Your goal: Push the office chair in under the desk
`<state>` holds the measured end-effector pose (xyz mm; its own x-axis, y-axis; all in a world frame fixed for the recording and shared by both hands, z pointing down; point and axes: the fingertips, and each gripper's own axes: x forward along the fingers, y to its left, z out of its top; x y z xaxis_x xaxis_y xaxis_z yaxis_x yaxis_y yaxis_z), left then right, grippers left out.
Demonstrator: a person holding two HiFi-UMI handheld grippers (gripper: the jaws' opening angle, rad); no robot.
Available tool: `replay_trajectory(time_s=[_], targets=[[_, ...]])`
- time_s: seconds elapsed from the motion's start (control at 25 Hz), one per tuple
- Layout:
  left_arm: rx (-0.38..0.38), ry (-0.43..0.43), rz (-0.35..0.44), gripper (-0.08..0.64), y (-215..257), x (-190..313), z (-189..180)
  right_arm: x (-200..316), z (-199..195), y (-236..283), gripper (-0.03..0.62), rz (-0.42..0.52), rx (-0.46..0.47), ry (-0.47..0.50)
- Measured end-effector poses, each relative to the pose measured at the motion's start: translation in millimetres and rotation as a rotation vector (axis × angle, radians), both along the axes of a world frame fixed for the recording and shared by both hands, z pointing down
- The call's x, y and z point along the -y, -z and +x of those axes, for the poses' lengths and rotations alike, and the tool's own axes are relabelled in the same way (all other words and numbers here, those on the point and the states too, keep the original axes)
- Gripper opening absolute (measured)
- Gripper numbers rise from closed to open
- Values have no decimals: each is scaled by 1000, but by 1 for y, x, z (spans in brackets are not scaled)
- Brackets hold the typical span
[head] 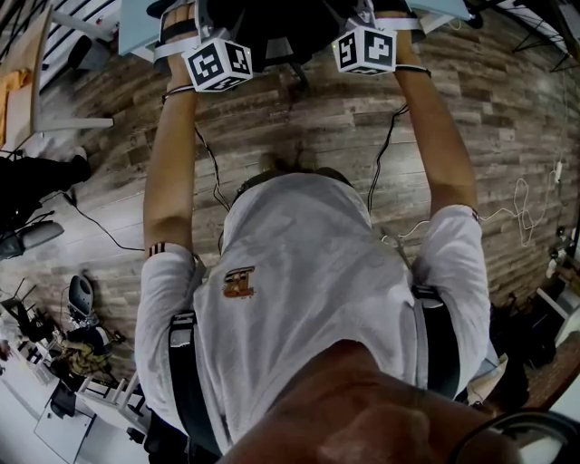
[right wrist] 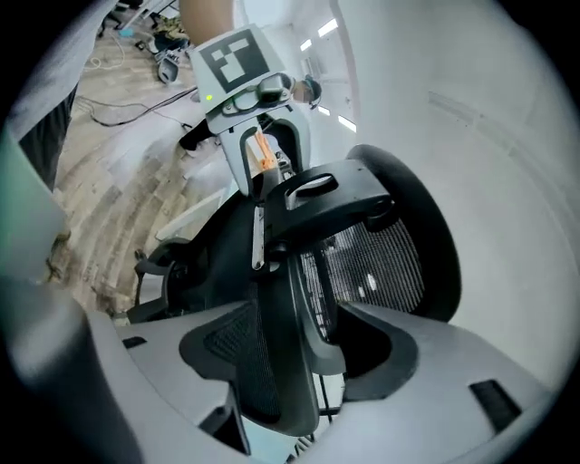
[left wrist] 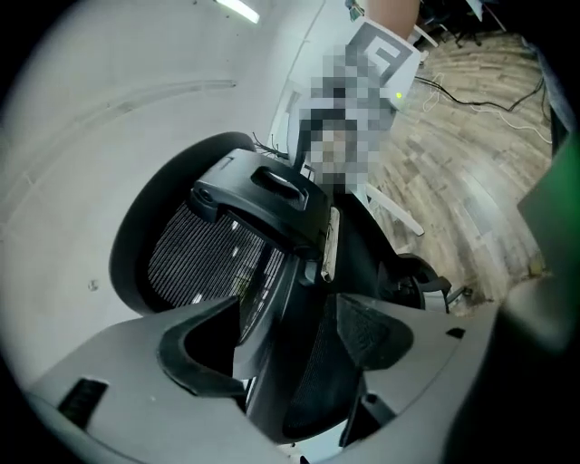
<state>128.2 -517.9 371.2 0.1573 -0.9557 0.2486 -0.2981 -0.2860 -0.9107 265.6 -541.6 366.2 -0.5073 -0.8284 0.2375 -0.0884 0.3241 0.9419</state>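
The black office chair [head: 272, 32] stands at the top of the head view, between my two outstretched arms, against the pale desk [head: 136, 25]. My left gripper [head: 210, 36] and right gripper [head: 364, 27] hold its backrest from either side. In the left gripper view the jaws [left wrist: 290, 349] are closed on the backrest's edge [left wrist: 299, 362], with the mesh back [left wrist: 195, 258] and the headrest [left wrist: 263, 195] beyond. The right gripper [right wrist: 304, 349] clamps the opposite edge [right wrist: 281, 362] the same way. Each gripper view shows the other gripper past the chair.
The floor is wood plank [head: 299, 127], with black cables [head: 213, 172] trailing between my arms and a white cord [head: 521, 204] at the right. Bags and clutter [head: 77, 340] lie at lower left. A white desk leg [left wrist: 394, 210] slants beside the chair base.
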Motion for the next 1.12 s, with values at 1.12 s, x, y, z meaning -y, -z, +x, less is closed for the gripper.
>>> replay_trajectory(time_s=[1.12], targets=[[-1172, -240, -82, 190, 97, -121, 26, -138, -50, 86, 81, -684, 1051, 349]])
